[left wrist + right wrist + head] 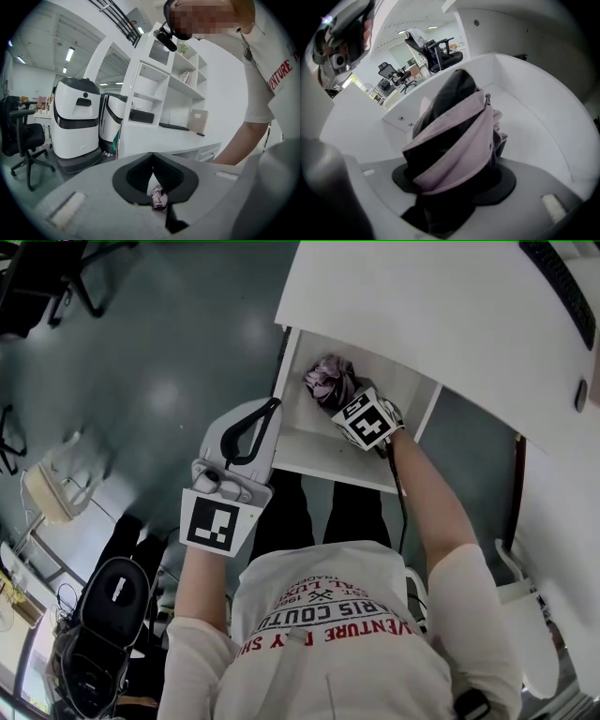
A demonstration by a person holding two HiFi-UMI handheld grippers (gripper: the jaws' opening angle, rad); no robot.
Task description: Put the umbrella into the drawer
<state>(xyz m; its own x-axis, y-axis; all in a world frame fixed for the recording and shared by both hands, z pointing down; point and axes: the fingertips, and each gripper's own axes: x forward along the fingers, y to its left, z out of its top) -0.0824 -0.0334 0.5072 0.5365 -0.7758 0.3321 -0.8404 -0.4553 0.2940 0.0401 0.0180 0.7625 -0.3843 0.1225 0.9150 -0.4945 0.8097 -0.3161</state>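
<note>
The right gripper is clamped around a folded pink-and-black fabric umbrella, which fills the span between its jaws and hangs low inside the open white box-shaped drawer, towards its back. The left gripper has its tips pressed together on nothing and sits just beside the drawer's left wall. Letting go while the bundle is tilted could probably leave it leaning on the back wall, or let loose folds drape over a rim and jam the drawer on closing. The left gripper could also nudge the drawer sideways. The flat white desktop overhangs the back, so headroom is tight there. The front and left of the drawer floor are bare and offer room.
</note>
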